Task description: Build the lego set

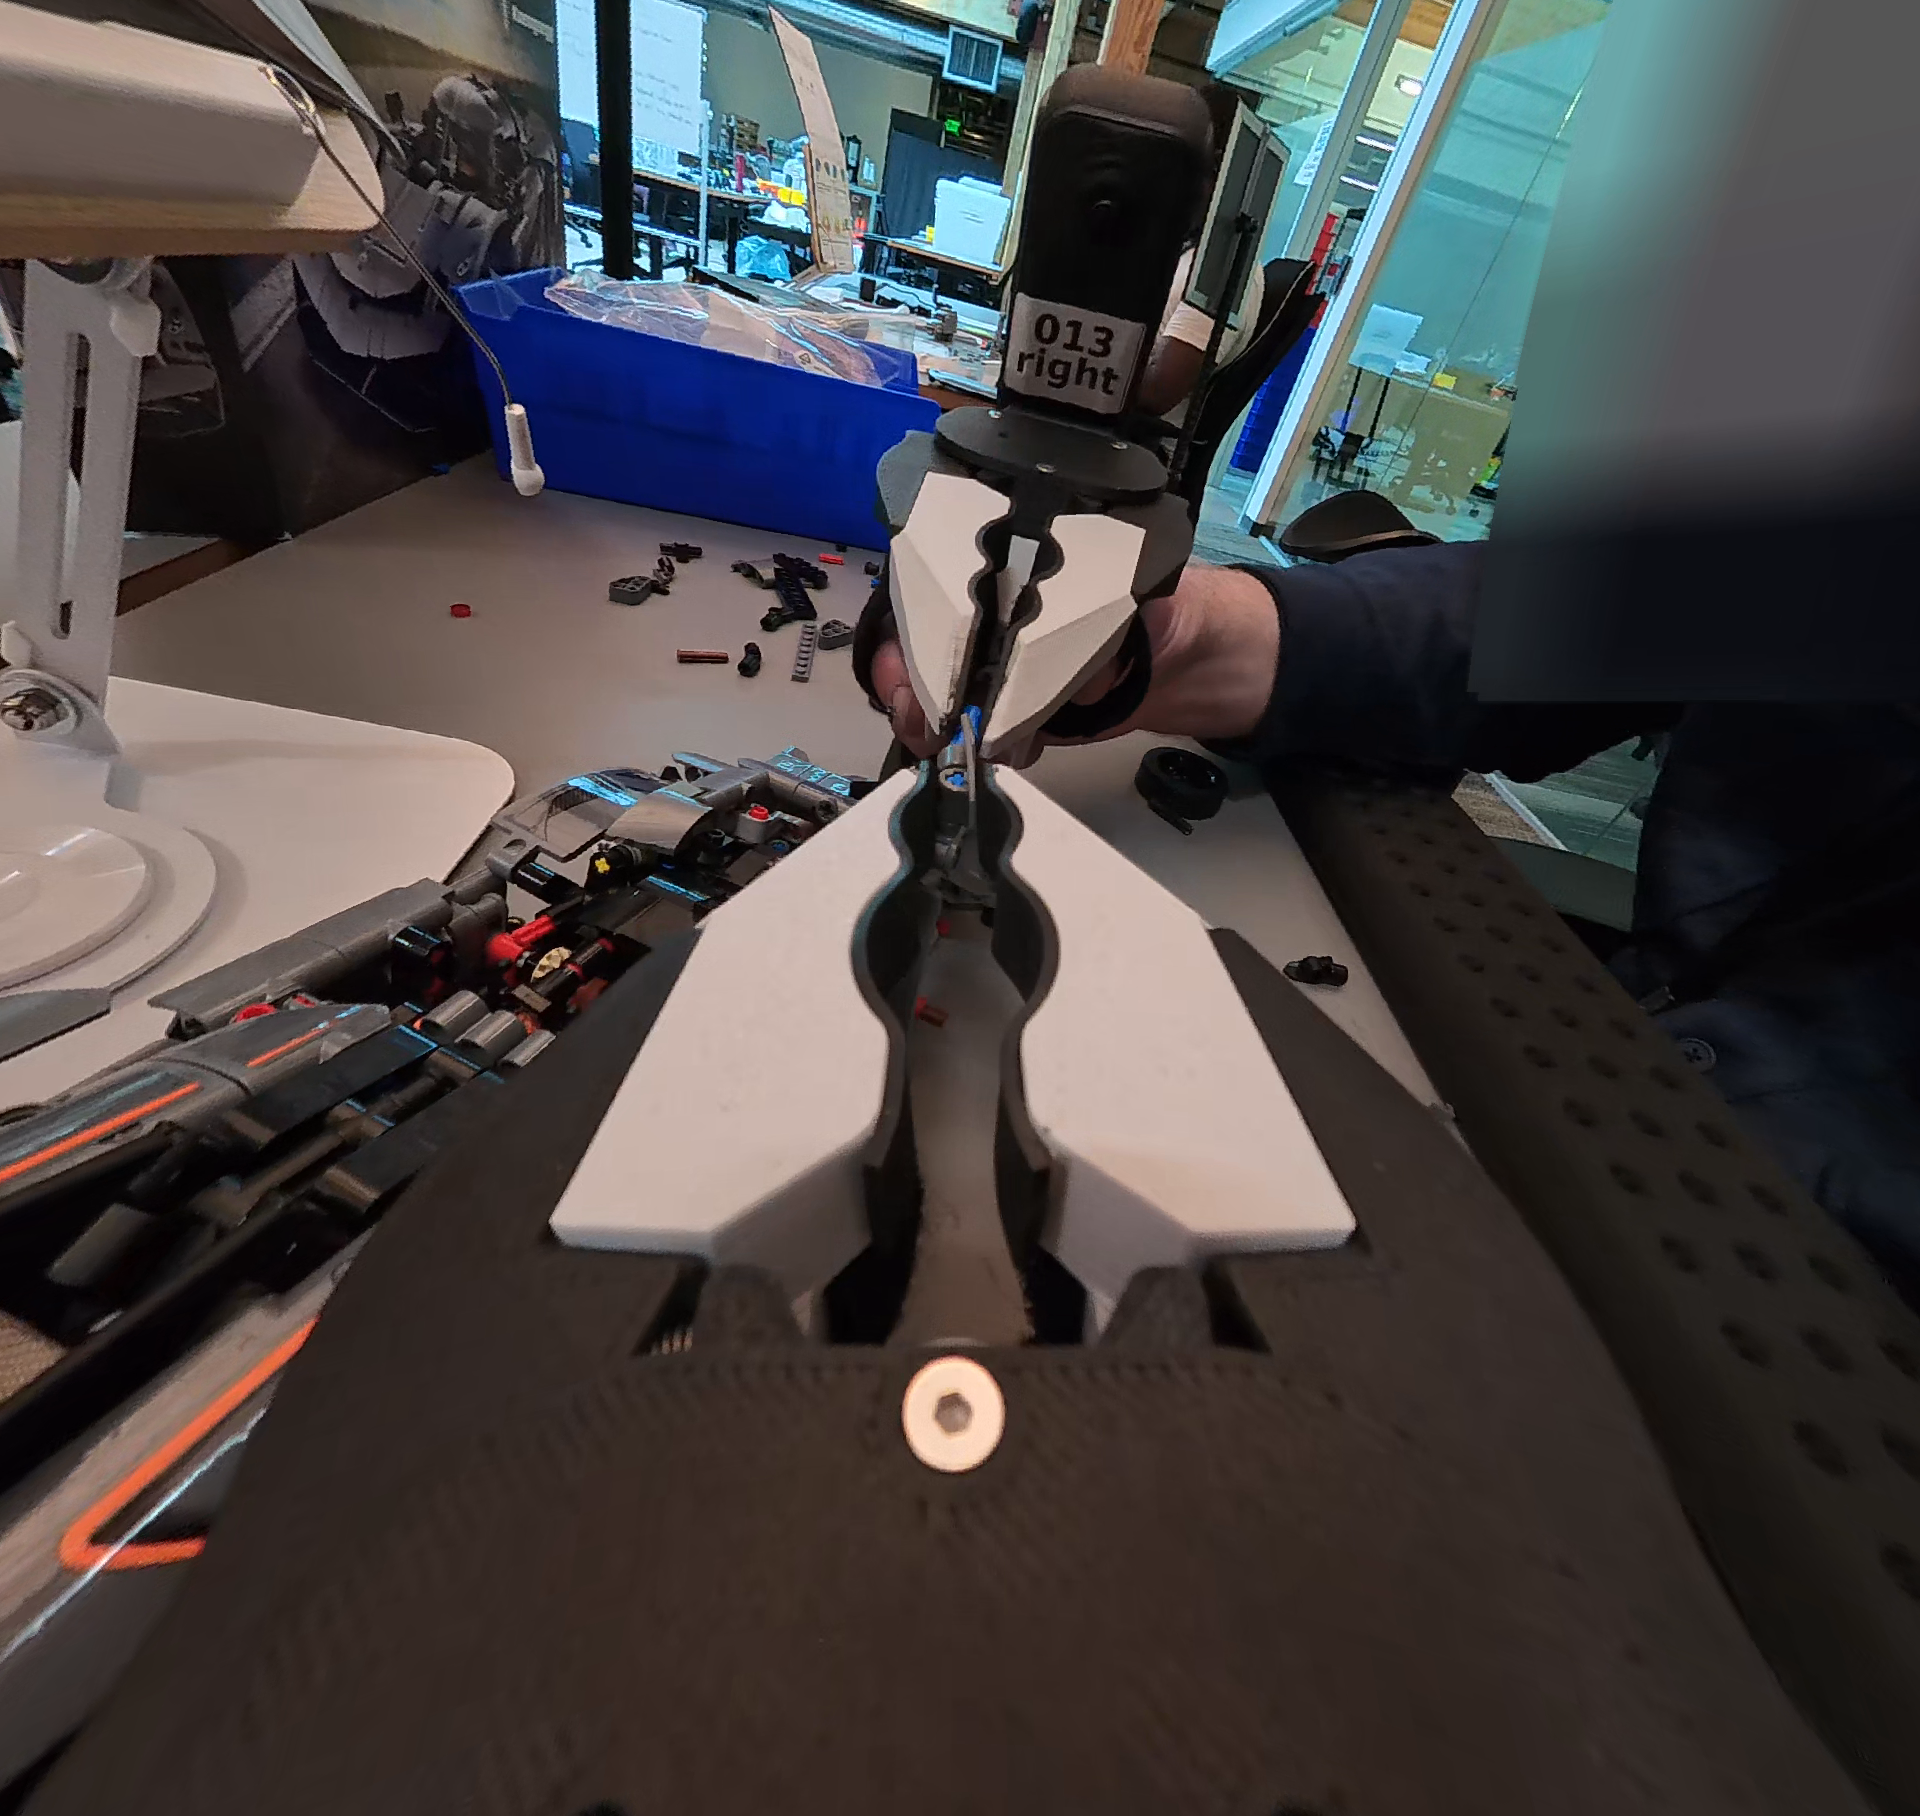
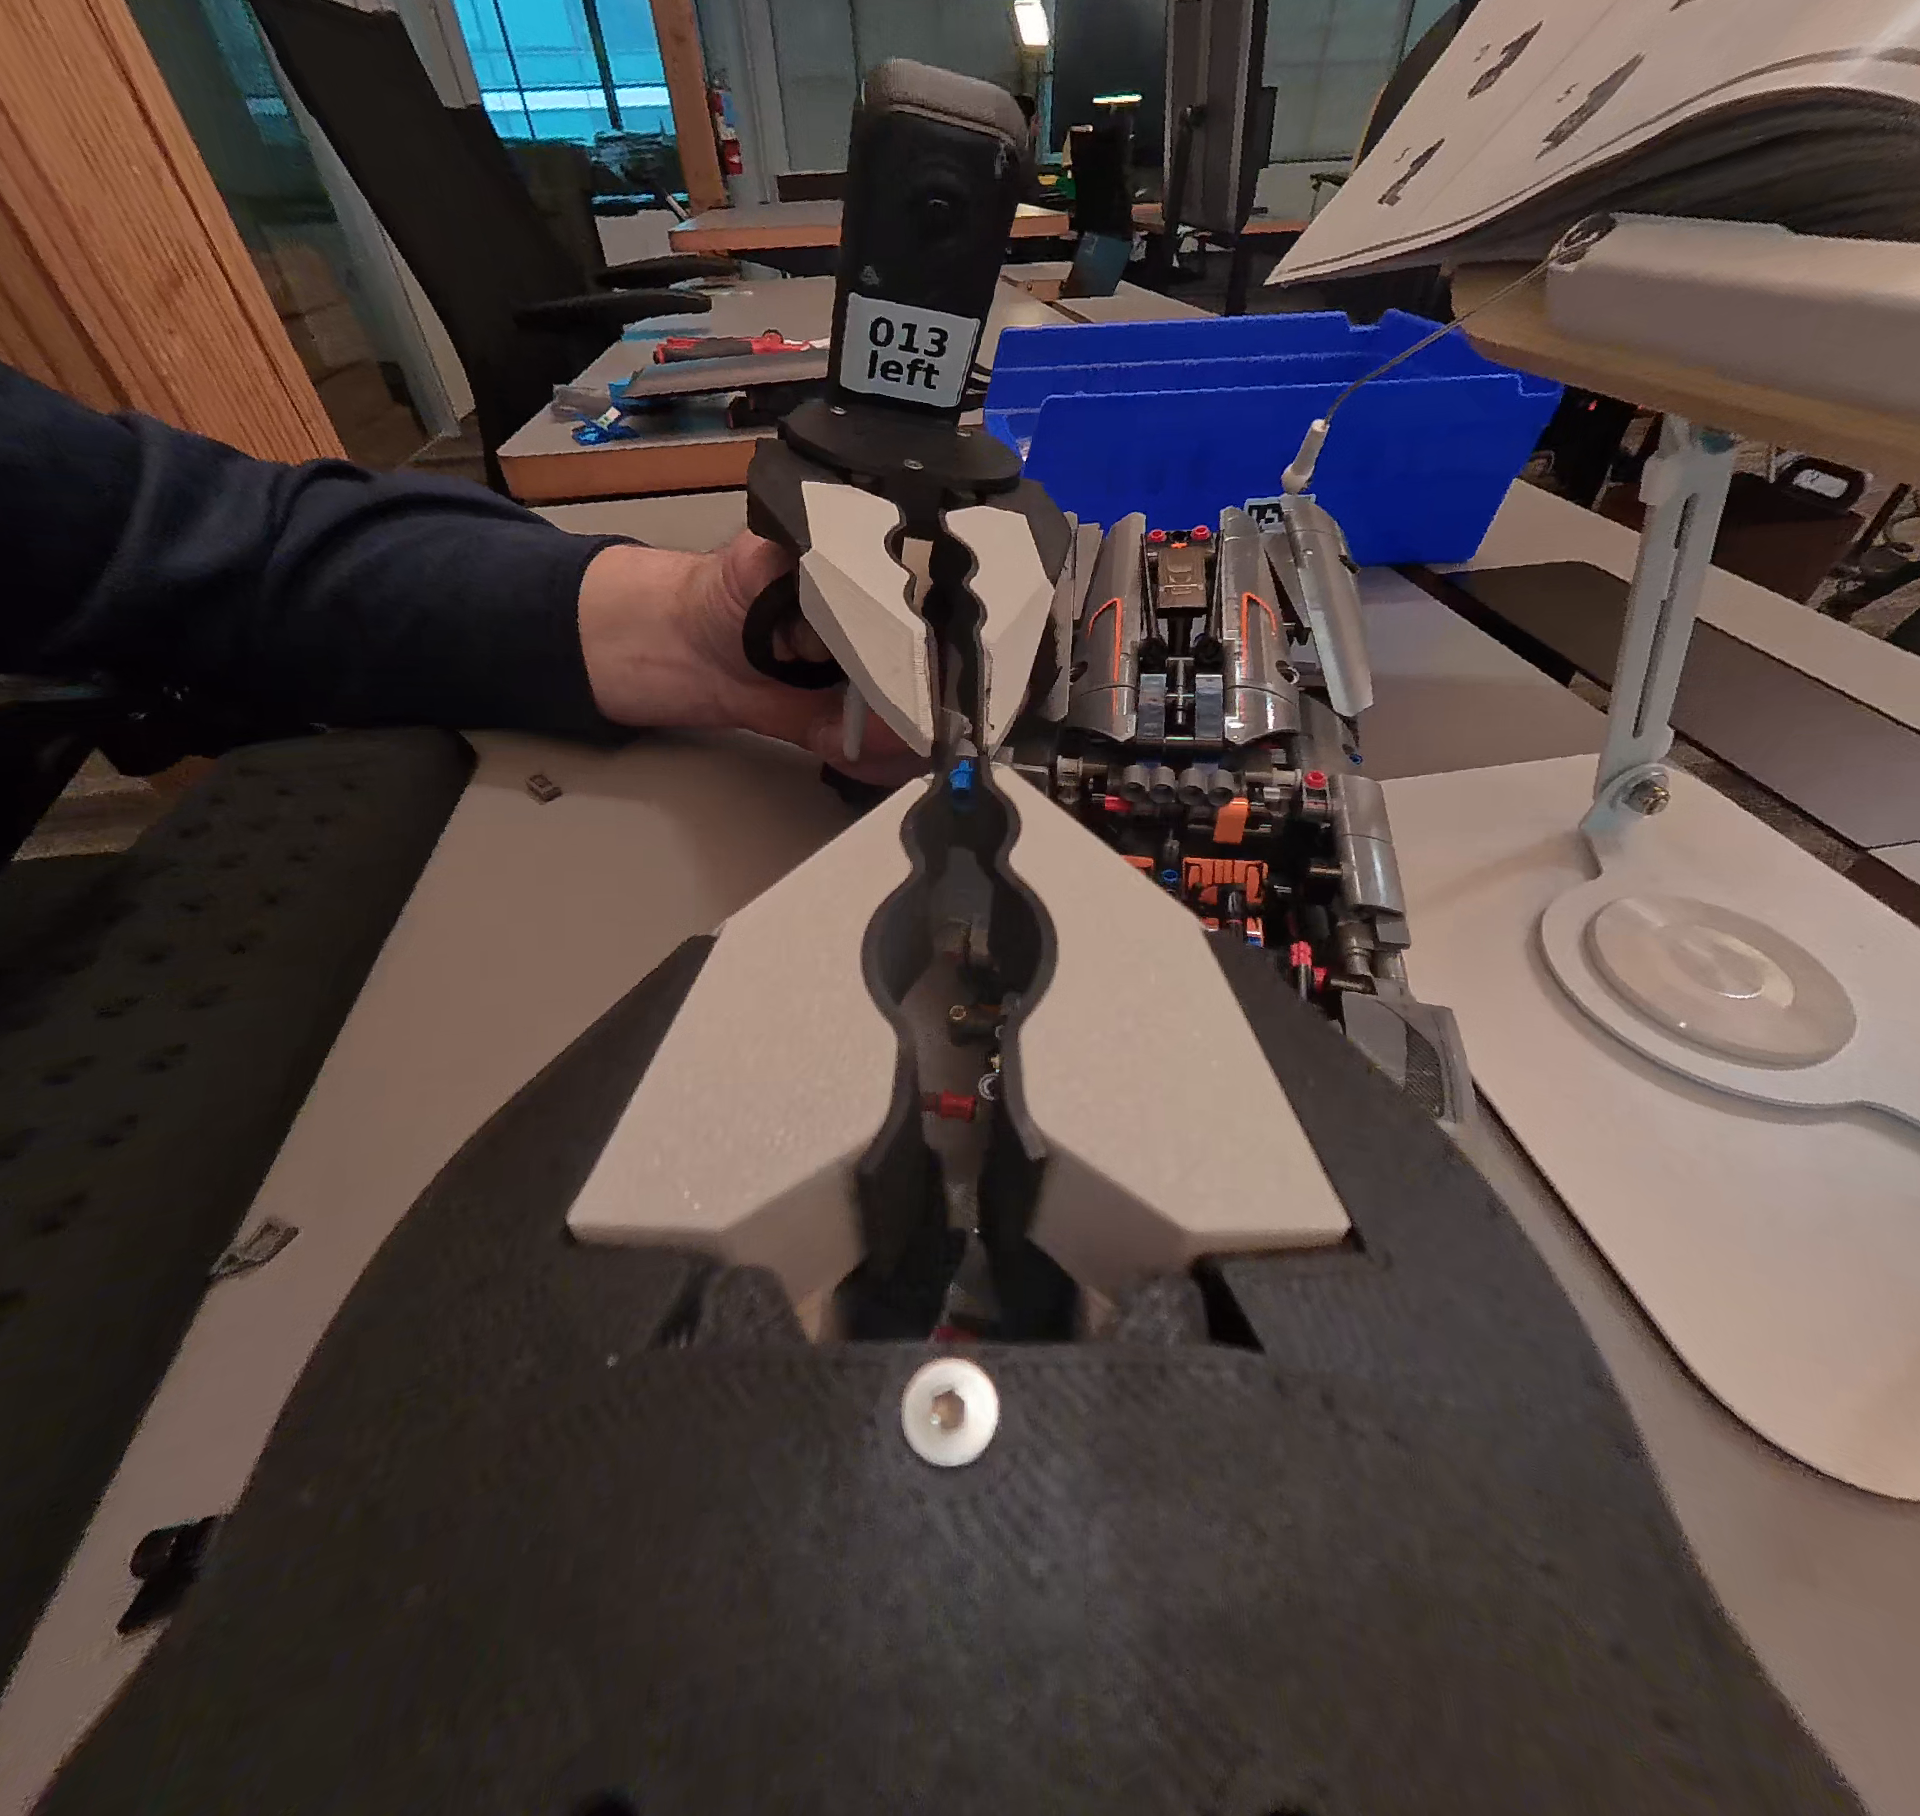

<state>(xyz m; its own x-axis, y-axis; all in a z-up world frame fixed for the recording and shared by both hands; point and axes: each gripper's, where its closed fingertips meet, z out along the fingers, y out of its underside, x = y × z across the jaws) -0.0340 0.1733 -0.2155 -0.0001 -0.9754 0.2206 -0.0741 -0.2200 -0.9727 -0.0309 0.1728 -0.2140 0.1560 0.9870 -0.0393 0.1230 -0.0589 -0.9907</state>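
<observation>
Nearest the lens in the left wrist view, the left tool (image 1: 951, 779) shows its two white fingers drawn almost together, their tips pinched on a small grey piece with a blue pin (image 1: 954, 777). Facing it tip to tip, the right tool (image 1: 968, 719) — held in a hand (image 1: 1195, 654) with a dark sleeve — likewise has its fingers nearly closed at the same small piece; which tool carries the load cannot be told. To the left on the pale worktop (image 1: 582, 561) lies the partly built lego car (image 1: 416, 977), grey and black with orange lines, beside the white base of a stand (image 1: 260, 810). Loose lego parts (image 1: 748, 603) are scattered farther back, in front of a blue bin (image 1: 686, 416) holding clear bags; a black wheel (image 1: 1179, 779) sits near the hand. In the right wrist view, the right tool (image 2: 961, 784) fills the foreground, fingers narrowed to a slit with the blue pin (image 2: 961, 779) between their tips. Opposite, the left tool (image 2: 961, 727) — gripped by the other hand (image 2: 686, 634) — meets it at that point, its fingers close together. Just right of both stands the lego car (image 2: 1195, 686), its rear toward the camera, ahead of the blue bin (image 2: 1351, 416). An open instruction booklet (image 2: 1621, 73) rests on the stand at upper right.
</observation>
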